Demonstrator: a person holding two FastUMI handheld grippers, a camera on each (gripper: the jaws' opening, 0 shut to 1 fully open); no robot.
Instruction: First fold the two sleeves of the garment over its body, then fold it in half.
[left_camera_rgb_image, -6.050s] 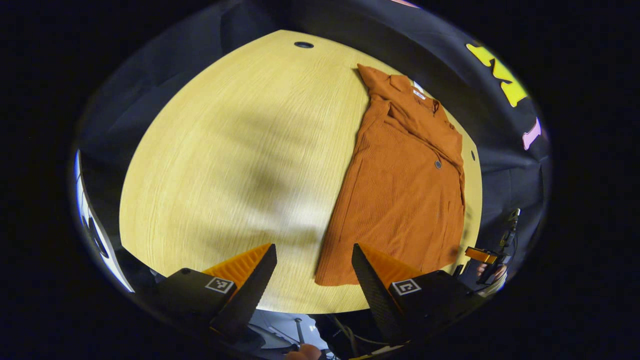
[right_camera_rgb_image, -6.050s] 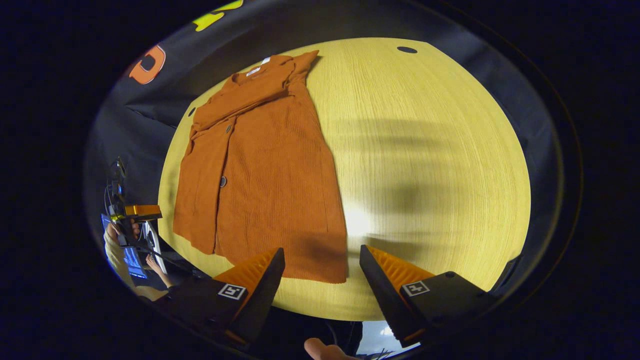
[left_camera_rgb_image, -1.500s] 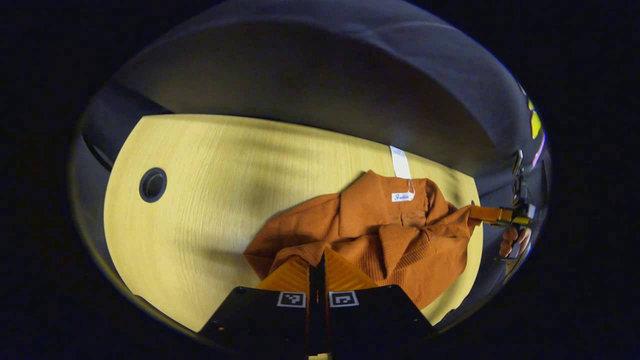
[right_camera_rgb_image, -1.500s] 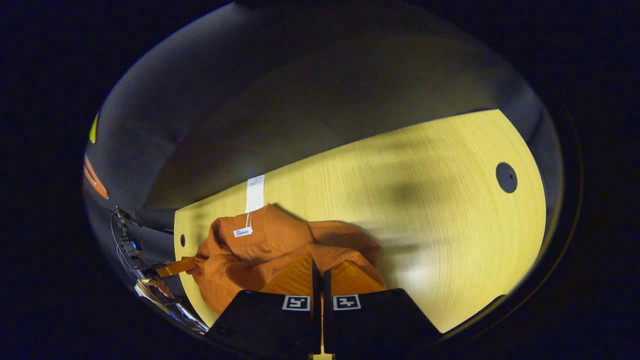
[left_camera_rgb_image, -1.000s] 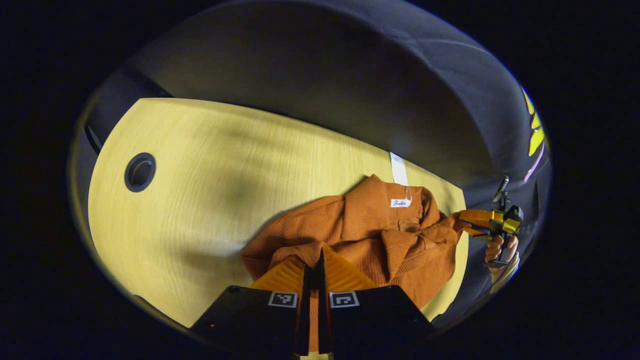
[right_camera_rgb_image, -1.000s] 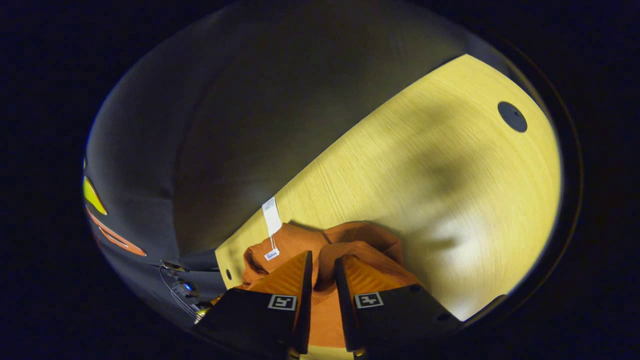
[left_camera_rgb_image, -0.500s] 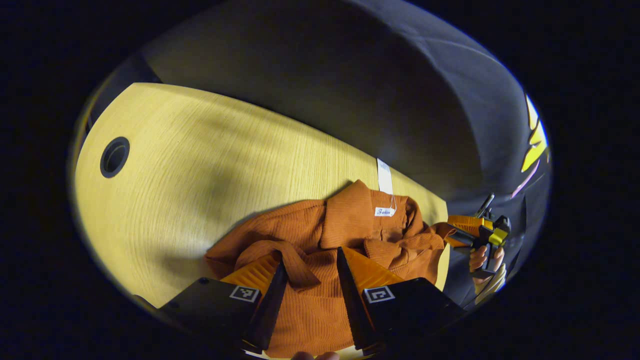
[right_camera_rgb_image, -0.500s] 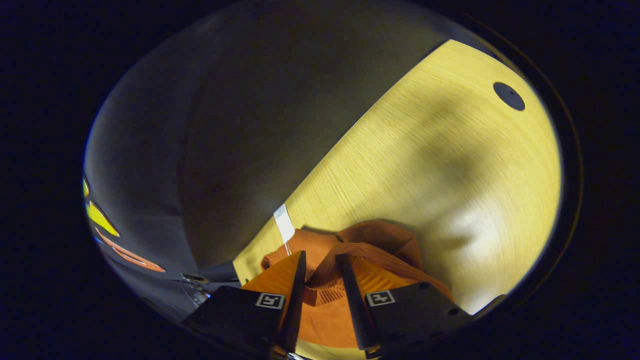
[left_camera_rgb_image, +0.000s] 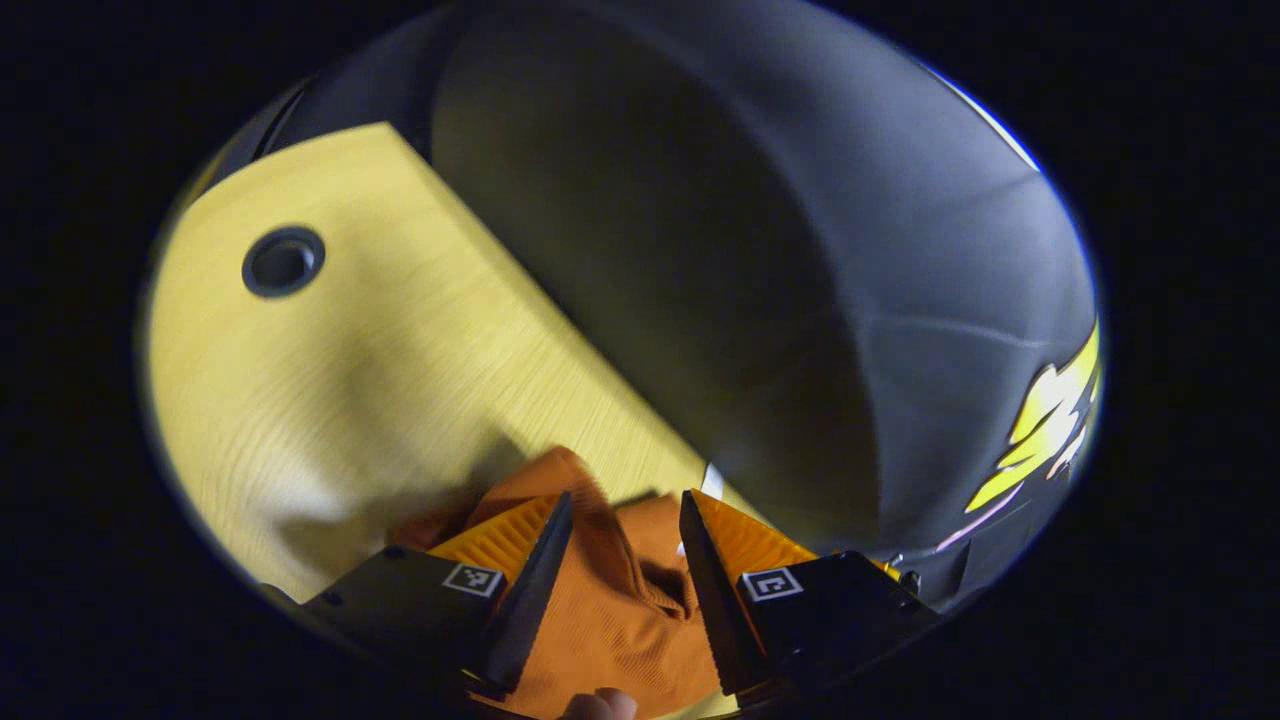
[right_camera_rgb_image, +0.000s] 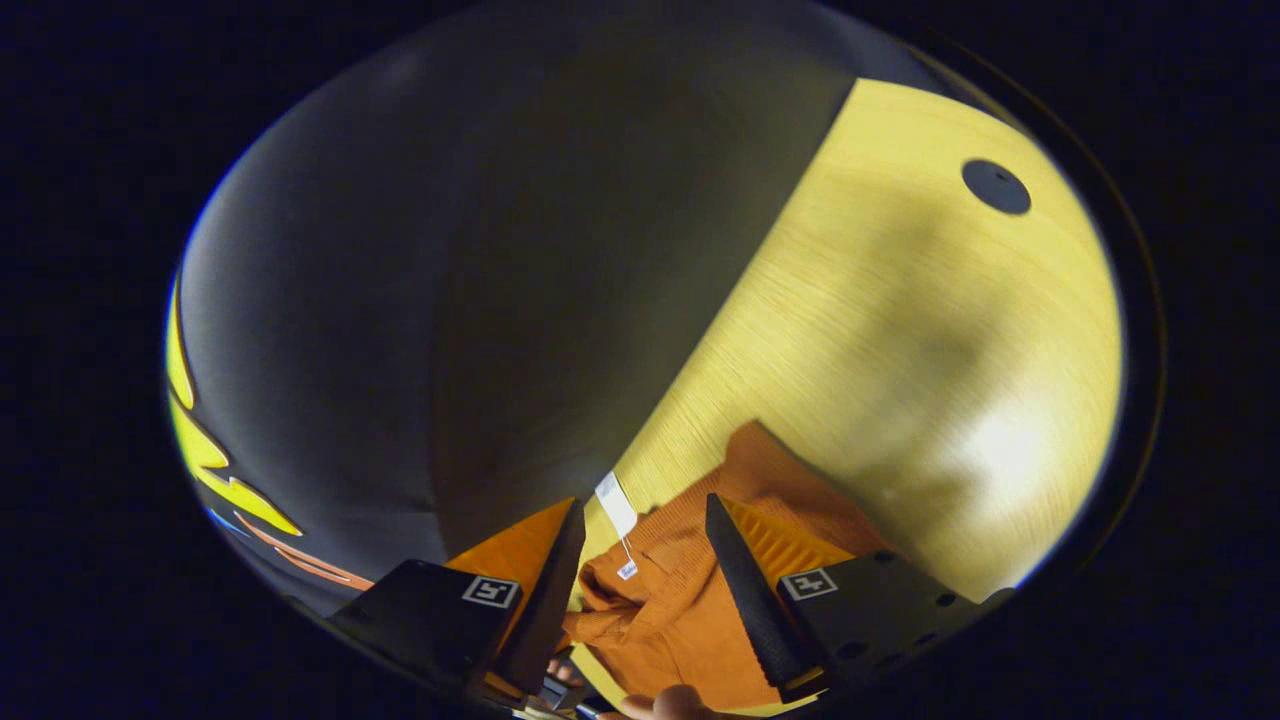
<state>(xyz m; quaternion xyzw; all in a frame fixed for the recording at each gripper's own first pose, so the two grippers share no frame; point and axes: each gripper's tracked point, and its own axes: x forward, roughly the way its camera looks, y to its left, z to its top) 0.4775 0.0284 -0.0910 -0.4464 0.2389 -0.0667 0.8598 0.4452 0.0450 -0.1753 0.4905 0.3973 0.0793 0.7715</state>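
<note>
In the left gripper view, the left gripper (left_camera_rgb_image: 620, 560) hangs over the orange garment (left_camera_rgb_image: 610, 620) with its two fingers spread and nothing pinched between them; the knit lies slack in the gap. I'd guess the jaws are apart because the cloth is meant to rest where it lies, bunched at the table's (left_camera_rgb_image: 330, 400) far edge by the dark booth wall. A grommet hole (left_camera_rgb_image: 283, 261) sits well off to the left on bare wood. A fingertip (left_camera_rgb_image: 600, 704) peeks in at the bottom, likely the hand on the handle

In the right gripper view, the right gripper (right_camera_rgb_image: 640, 560) is likewise parted, empty, poised above the same garment (right_camera_rgb_image: 690, 610). The collar end, with its white tag (right_camera_rgb_image: 614, 503), faces the wall, so the fold seems to have brought the hem up toward it. The heap looks rumpled, so I judge it may want smoothing. Another hole (right_camera_rgb_image: 996, 187) shows far right
</note>
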